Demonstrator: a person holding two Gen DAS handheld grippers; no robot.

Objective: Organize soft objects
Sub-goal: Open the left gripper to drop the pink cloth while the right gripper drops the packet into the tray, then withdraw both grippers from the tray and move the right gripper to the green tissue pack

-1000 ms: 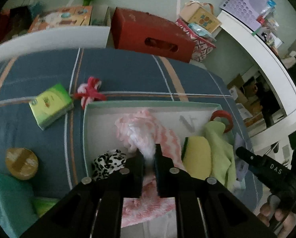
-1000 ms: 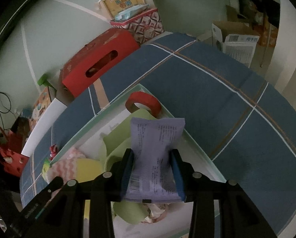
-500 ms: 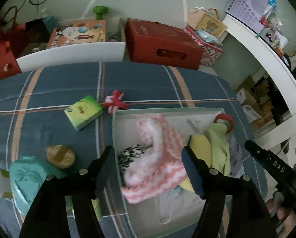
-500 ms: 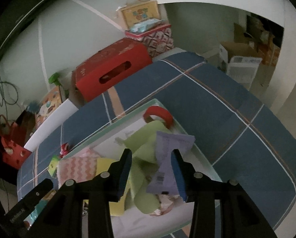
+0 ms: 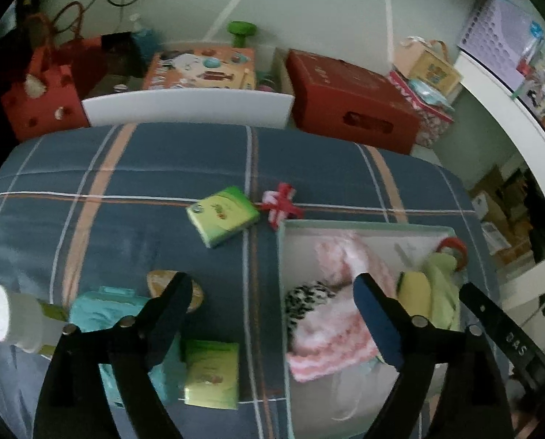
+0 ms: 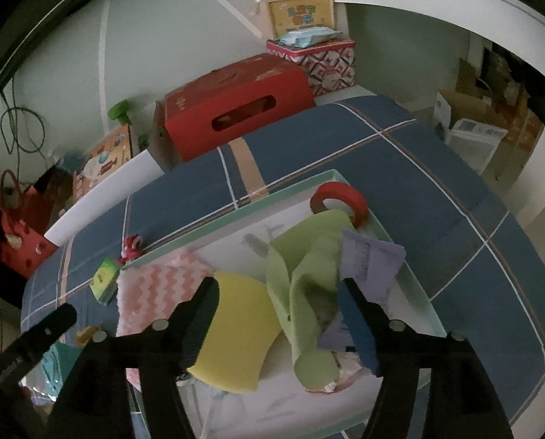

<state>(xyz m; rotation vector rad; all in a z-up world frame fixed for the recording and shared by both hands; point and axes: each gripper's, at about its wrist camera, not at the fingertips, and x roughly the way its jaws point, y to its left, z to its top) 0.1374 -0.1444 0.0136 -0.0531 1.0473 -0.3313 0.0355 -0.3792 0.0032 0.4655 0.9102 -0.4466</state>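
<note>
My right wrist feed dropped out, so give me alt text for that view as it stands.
The right gripper hangs open and empty over a shallow white box on a blue plaid cloth. The box holds a purple packet, green cloth, yellow sponge, pink zigzag towel and red tape roll.

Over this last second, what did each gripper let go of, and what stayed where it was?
The left gripper released the pink chevron cloth; the right gripper released the purple packet. Both sets of jaws have just been opening, empty now, and both pulled back from the box. The green tissue pack and red bow stayed on the bedspread.
</note>
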